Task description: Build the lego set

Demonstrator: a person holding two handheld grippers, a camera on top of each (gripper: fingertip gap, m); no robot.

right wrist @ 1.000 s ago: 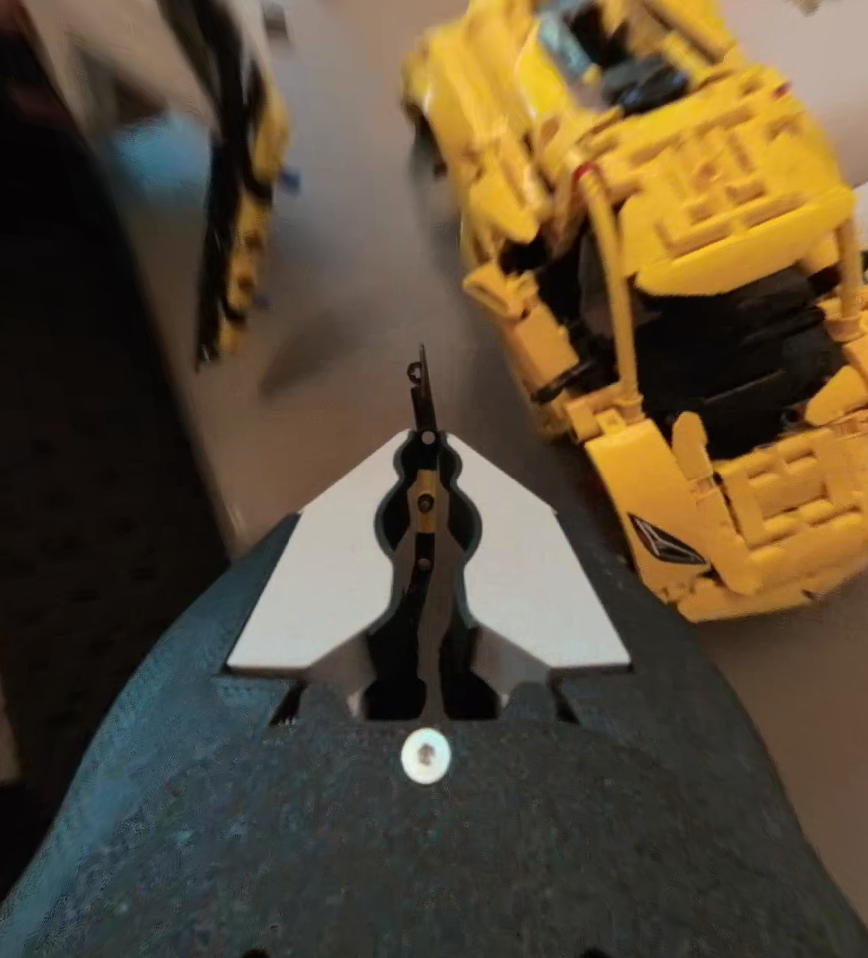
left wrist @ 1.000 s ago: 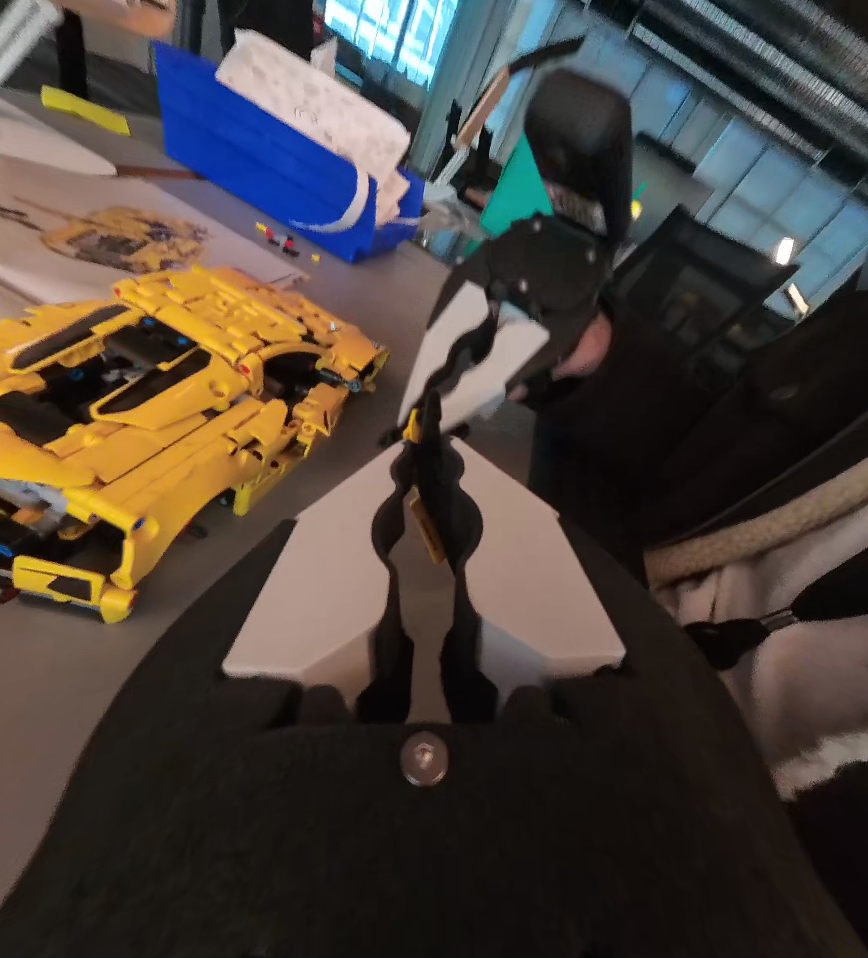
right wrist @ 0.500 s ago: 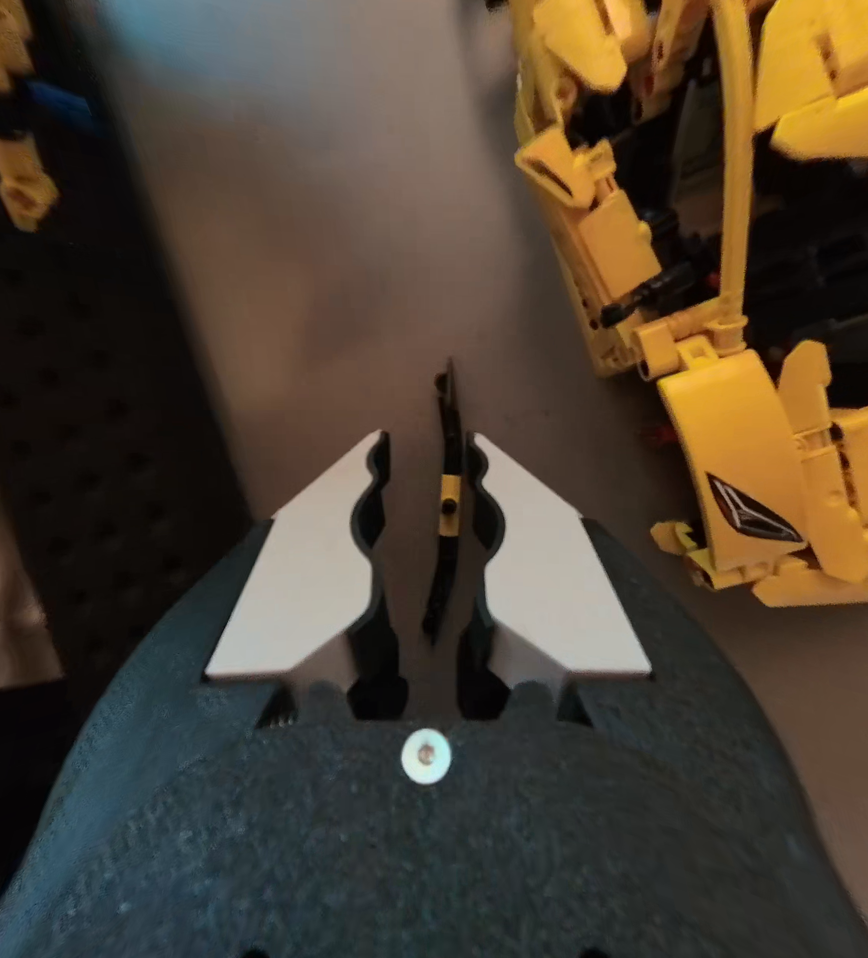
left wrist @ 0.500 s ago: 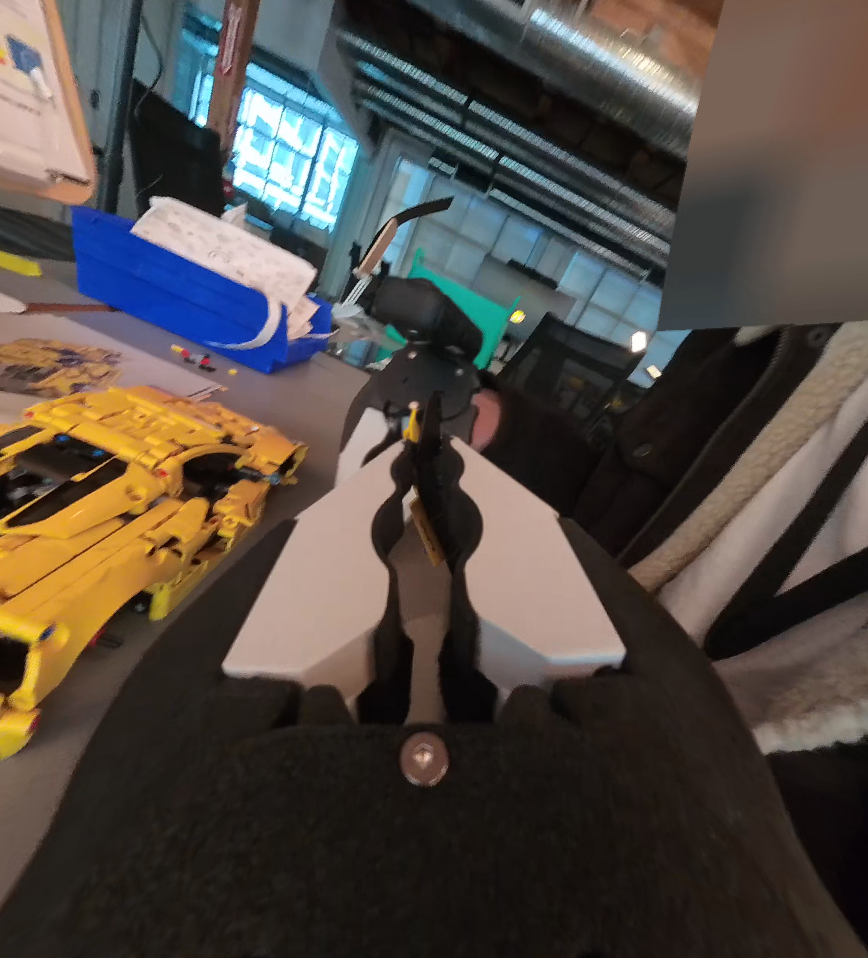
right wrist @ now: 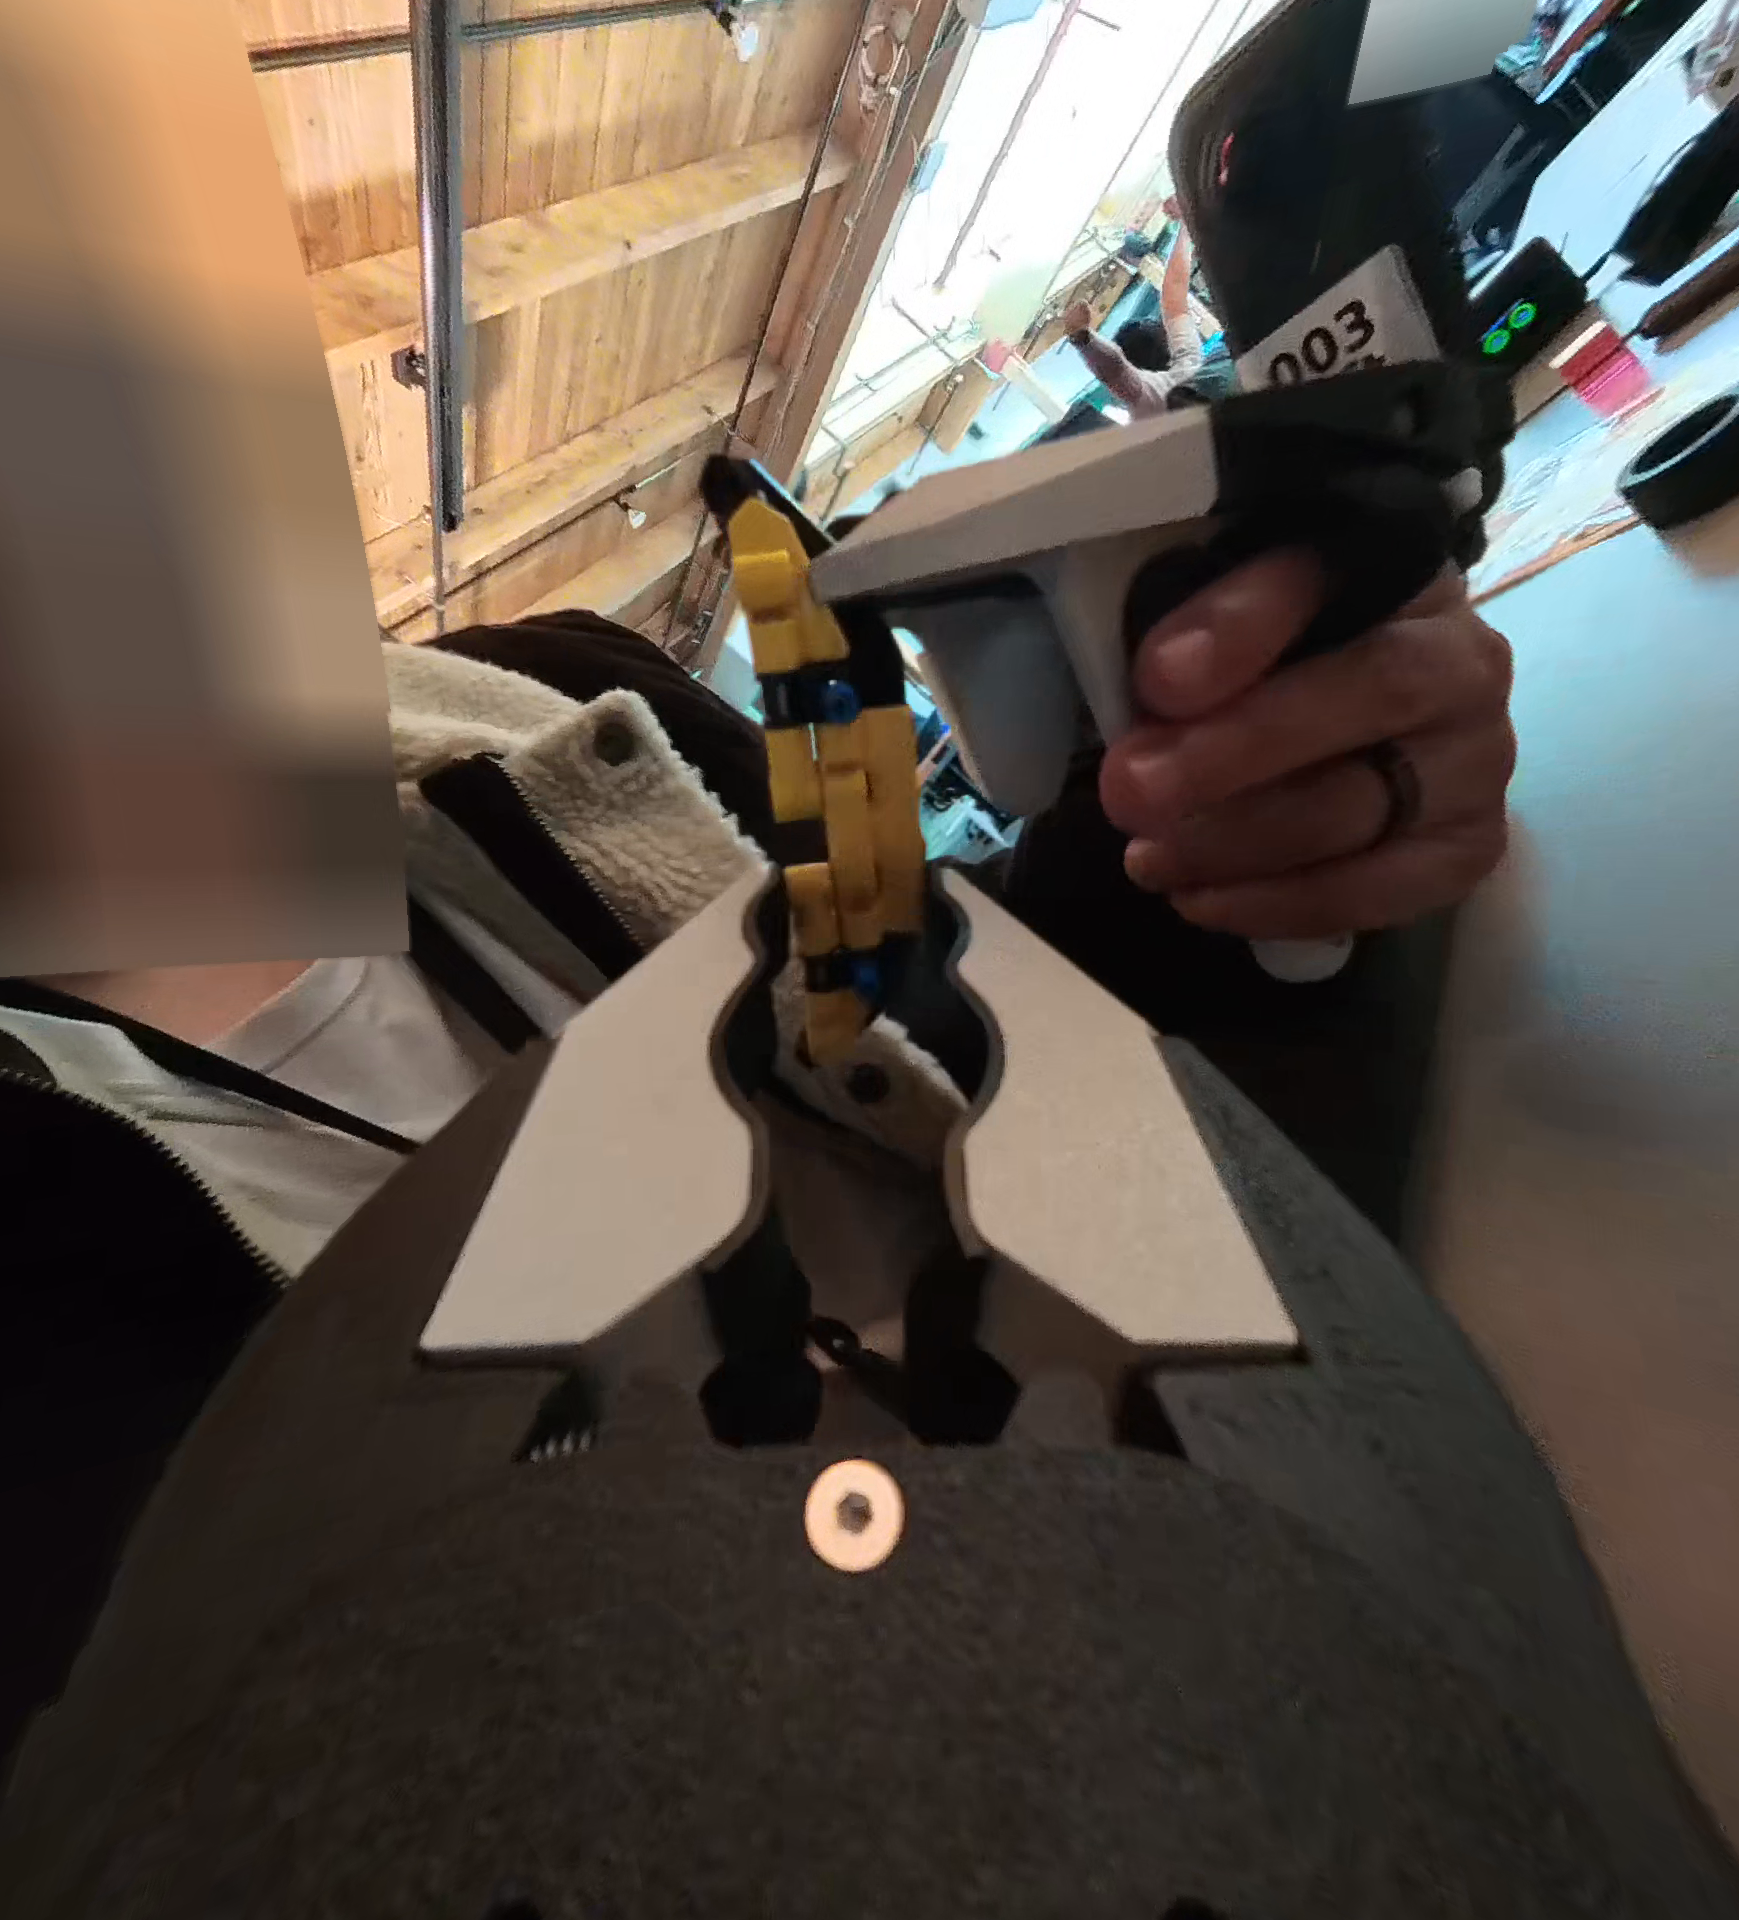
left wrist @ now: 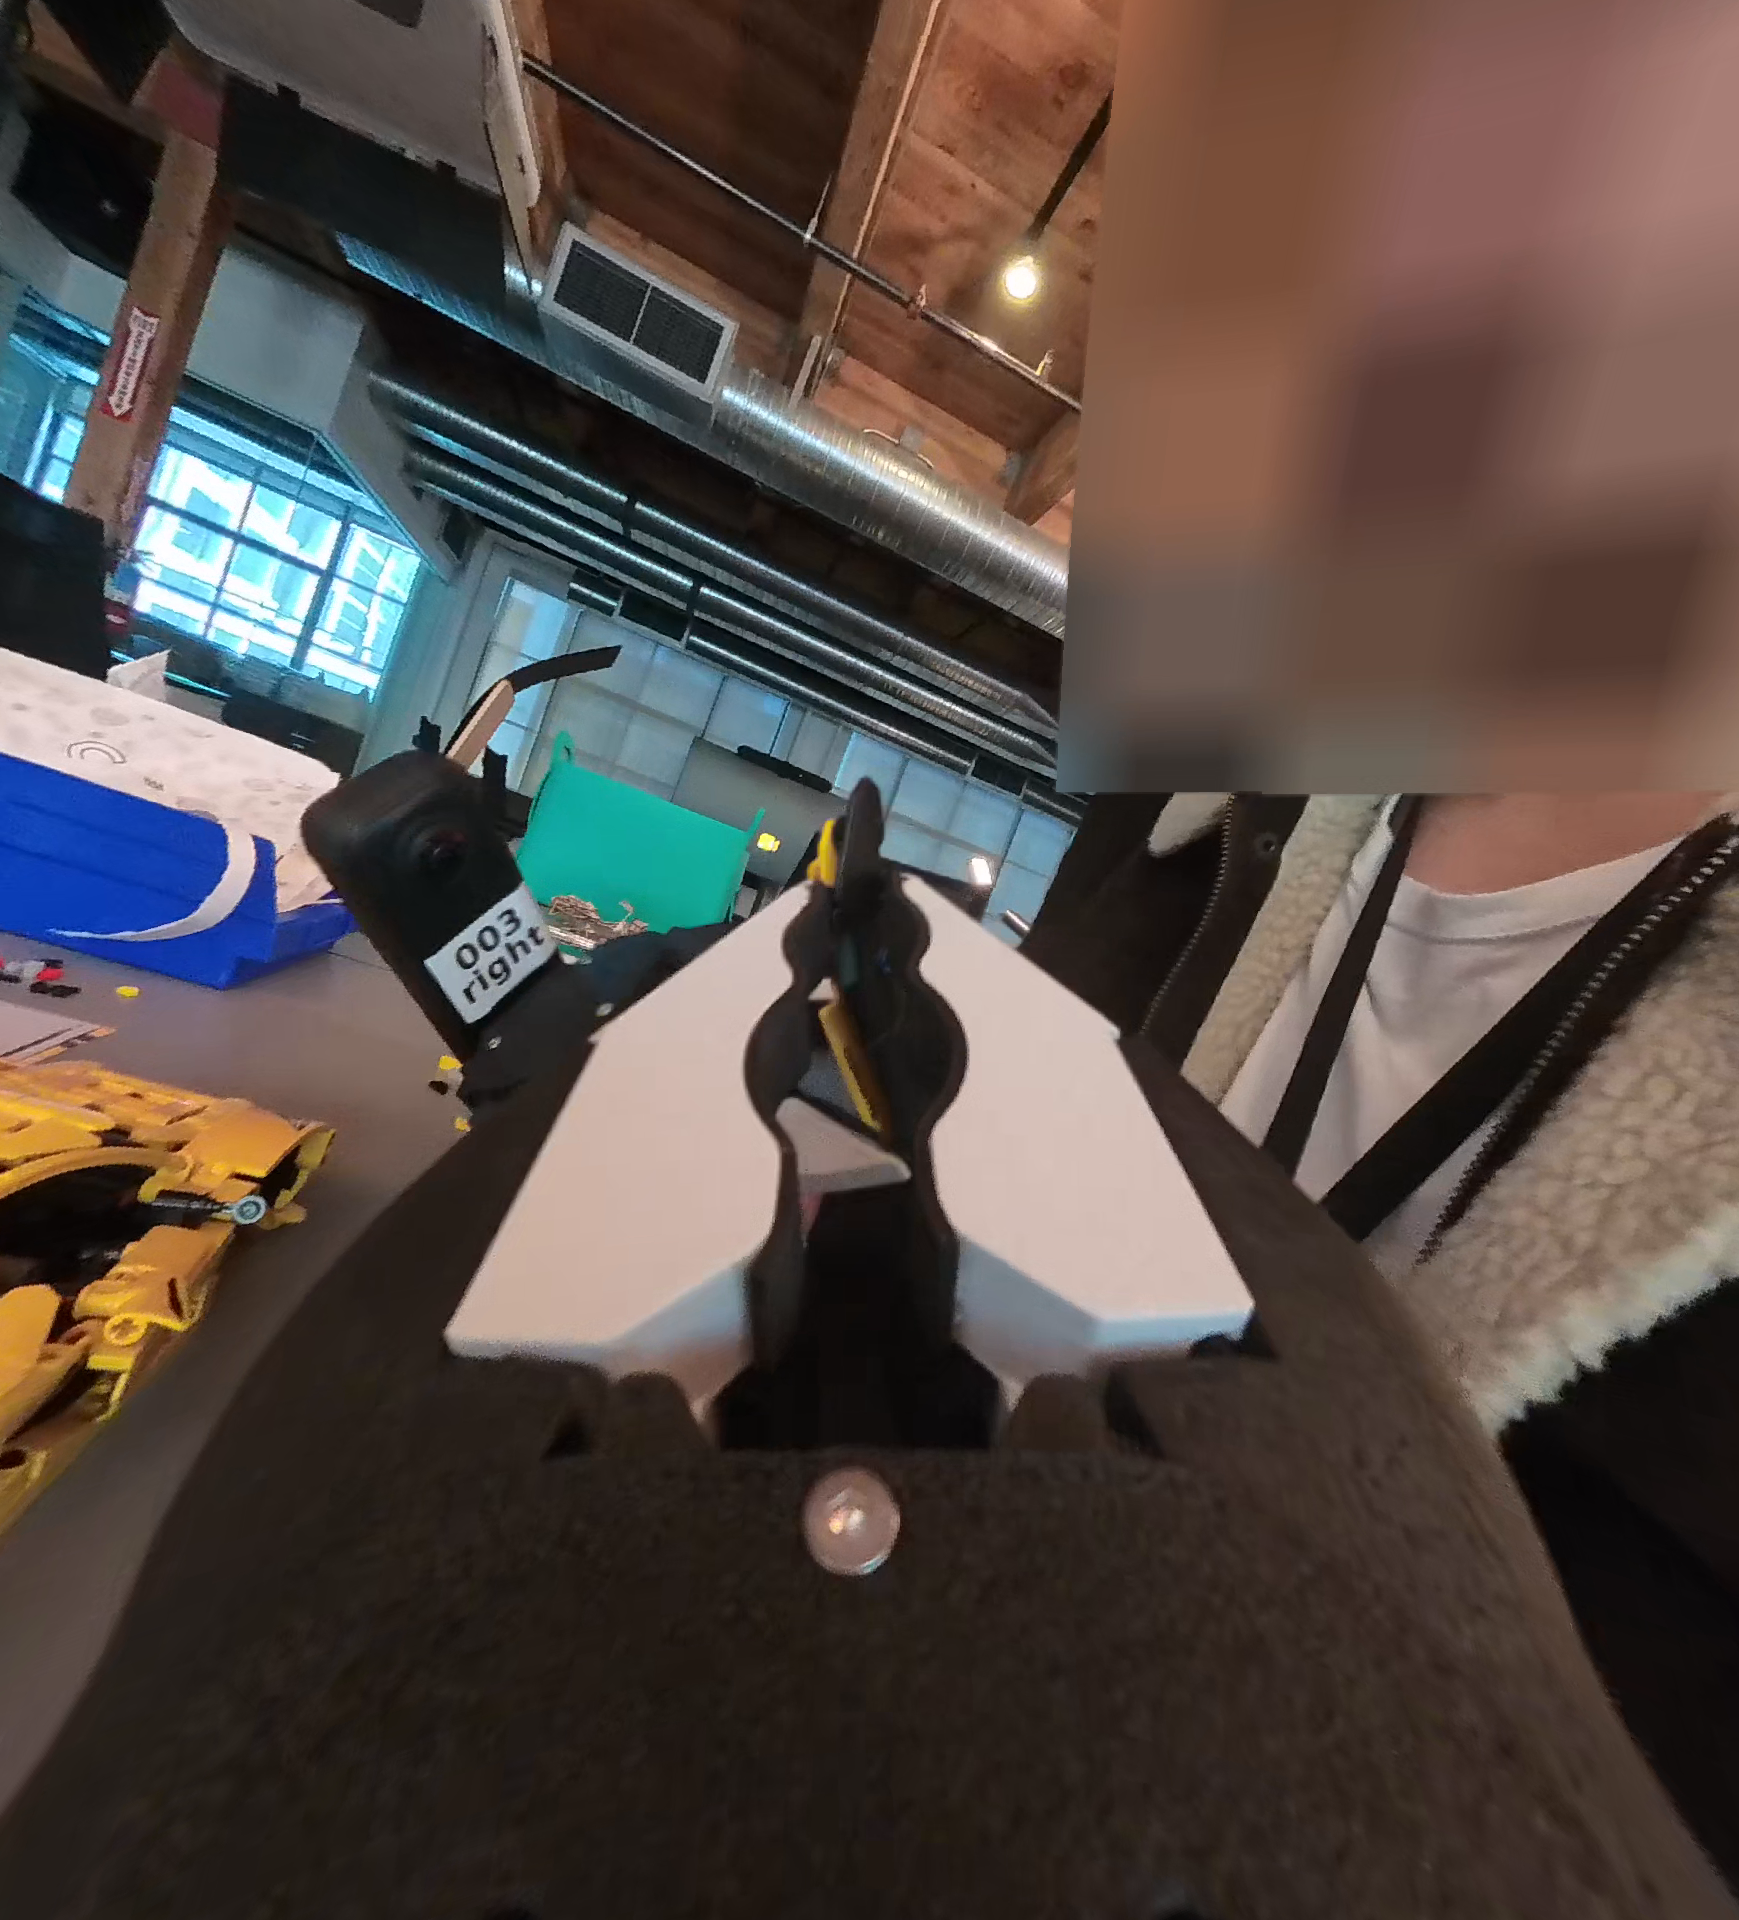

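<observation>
Lifting away from the yellow Lego car (left wrist: 65,1226) on the grey table (left wrist: 345,1039); the left gripper (left wrist: 849,914) has swung up, clamped on a yellow-and-black sub-assembly (right wrist: 834,769); the right gripper (right wrist: 860,935), jaws now parted and emptied, brackets its lower end, likely to regrip.

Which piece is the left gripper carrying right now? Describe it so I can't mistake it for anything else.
Start from the big yellow lego car on the grey table, then look up to the left gripper held in the air in front of the person's jacket. Clamped at its tip is a slim sub-assembly, hanging down between the right gripper's open fingers. Unlike the car, it is one narrow yellow-and-black strip with small blue pins.
</observation>
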